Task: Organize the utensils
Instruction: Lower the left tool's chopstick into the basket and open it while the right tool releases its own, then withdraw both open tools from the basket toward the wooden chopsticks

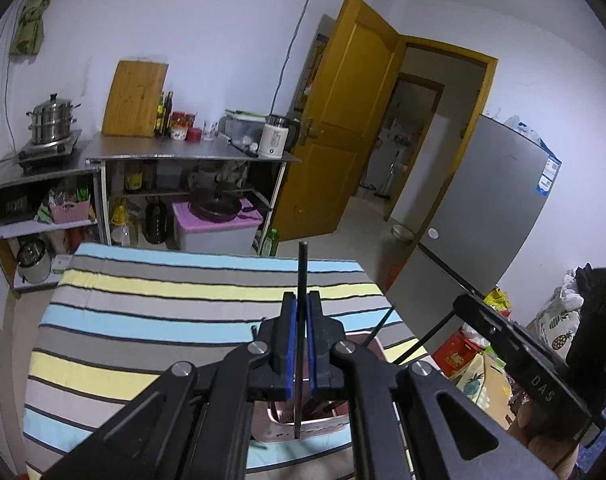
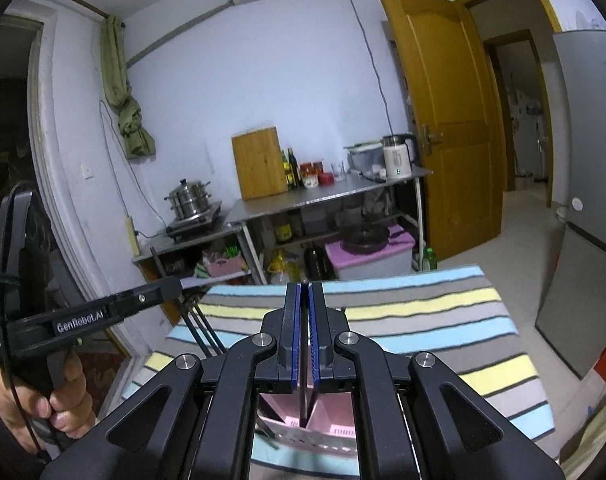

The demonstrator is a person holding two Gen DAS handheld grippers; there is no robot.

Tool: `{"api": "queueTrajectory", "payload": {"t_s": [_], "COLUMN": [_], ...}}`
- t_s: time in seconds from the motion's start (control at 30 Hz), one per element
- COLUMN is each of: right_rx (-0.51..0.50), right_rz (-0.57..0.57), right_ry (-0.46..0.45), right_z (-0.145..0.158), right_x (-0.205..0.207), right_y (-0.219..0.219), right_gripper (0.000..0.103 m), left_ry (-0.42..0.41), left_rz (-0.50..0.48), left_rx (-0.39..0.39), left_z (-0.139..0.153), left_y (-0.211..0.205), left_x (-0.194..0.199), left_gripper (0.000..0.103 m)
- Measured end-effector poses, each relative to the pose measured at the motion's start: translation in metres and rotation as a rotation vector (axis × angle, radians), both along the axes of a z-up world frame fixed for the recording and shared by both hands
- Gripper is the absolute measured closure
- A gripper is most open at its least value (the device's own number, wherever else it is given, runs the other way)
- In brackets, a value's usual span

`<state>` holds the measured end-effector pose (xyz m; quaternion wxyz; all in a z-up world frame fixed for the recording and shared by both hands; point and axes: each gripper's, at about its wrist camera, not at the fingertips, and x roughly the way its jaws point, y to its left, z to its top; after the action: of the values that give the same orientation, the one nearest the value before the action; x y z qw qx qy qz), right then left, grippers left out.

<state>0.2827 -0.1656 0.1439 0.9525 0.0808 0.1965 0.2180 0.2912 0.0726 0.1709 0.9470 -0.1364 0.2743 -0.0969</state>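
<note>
- Gripping a thin dark chopstick [image 1: 301, 280] upright, the left gripper [image 1: 301, 300] has its blue pads pinched tight on the stick, whose lower end reaches down into a pink basket [image 1: 303, 428].
- The right gripper [image 2: 304, 292] likewise has its pads pressed together on a flat dark utensil [image 2: 305, 396], its lower end dipping into the pink basket [image 2: 327, 424]; what kind of utensil cannot be told.
- The basket sits on a striped cloth [image 1: 151, 320] covering the table, near its close edge.
- A hand [image 2: 51, 400] holds the left tool's handle at the right camera's lower left, with dark sticks [image 2: 203, 332] slanting beside the table.
- A steel counter [image 1: 175, 148] with a kettle [image 1: 275, 136] and a steamer pot [image 1: 51, 120] lines the far wall.
</note>
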Motion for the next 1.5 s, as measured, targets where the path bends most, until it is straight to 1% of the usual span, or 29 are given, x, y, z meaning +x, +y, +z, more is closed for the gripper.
{"api": "queueTrajectory", "payload": {"t_s": [0.07, 0.1, 0.23, 0.37, 0.47, 0.73, 0.9, 1.0, 1.1, 1.13, 1.17, 1.23, 1.3, 1.5], "right_rx": [-0.001, 0.003, 0.007, 0.004, 0.008, -0.014, -0.021, -0.042, -0.043, -0.047, -0.048, -0.04, -0.042, -0.043], "right_rz": [-0.002, -0.003, -0.002, 0.001, 0.001, 0.003, 0.008, 0.013, 0.02, 0.013, 0.009, 0.01, 0.008, 0.006], "right_ry": [0.009, 0.011, 0.007, 0.006, 0.02, 0.064, 0.094, 0.099, 0.111, 0.104, 0.099, 0.089, 0.083, 0.053], "right_z": [-0.003, -0.004, 0.0, 0.0, -0.003, -0.023, -0.035, -0.037, -0.037, -0.034, -0.033, -0.029, -0.028, -0.019], "right_x": [0.002, 0.002, 0.003, 0.005, 0.006, 0.009, 0.012, 0.011, 0.01, 0.008, 0.006, 0.001, -0.001, -0.02], "right_y": [-0.001, -0.003, -0.003, -0.002, -0.001, 0.006, 0.008, 0.012, 0.01, 0.009, 0.008, 0.005, 0.002, -0.006], "right_gripper": [0.099, 0.099, 0.099, 0.099, 0.099, 0.099, 0.099, 0.099, 0.097, 0.096, 0.093, 0.092, 0.091, 0.091], "left_ry": [0.002, 0.0, -0.046, -0.073, -0.055, 0.062, 0.117, 0.123, 0.127, 0.123, 0.114, 0.095, 0.08, 0.056], "left_rz": [-0.004, -0.005, -0.013, -0.002, -0.003, 0.001, -0.011, -0.013, -0.013, -0.01, -0.009, -0.007, 0.003, 0.019], "left_rx": [-0.028, -0.029, -0.011, -0.003, -0.002, -0.014, -0.016, -0.005, 0.009, 0.013, 0.011, 0.004, 0.01, 0.007], "left_z": [0.004, 0.008, 0.029, 0.036, 0.025, -0.026, -0.048, -0.051, -0.051, -0.05, -0.048, -0.042, -0.038, -0.03], "left_y": [0.003, 0.003, 0.0, 0.001, 0.0, 0.0, -0.003, -0.008, -0.01, -0.01, -0.01, -0.01, -0.011, -0.006], "left_x": [0.0, 0.0, -0.003, 0.0, 0.005, 0.017, 0.019, 0.016, 0.014, 0.012, 0.01, 0.004, -0.002, -0.021], "left_gripper": [0.098, 0.098, 0.098, 0.098, 0.098, 0.098, 0.097, 0.097, 0.096, 0.094, 0.092, 0.079, 0.076, 0.076]}}
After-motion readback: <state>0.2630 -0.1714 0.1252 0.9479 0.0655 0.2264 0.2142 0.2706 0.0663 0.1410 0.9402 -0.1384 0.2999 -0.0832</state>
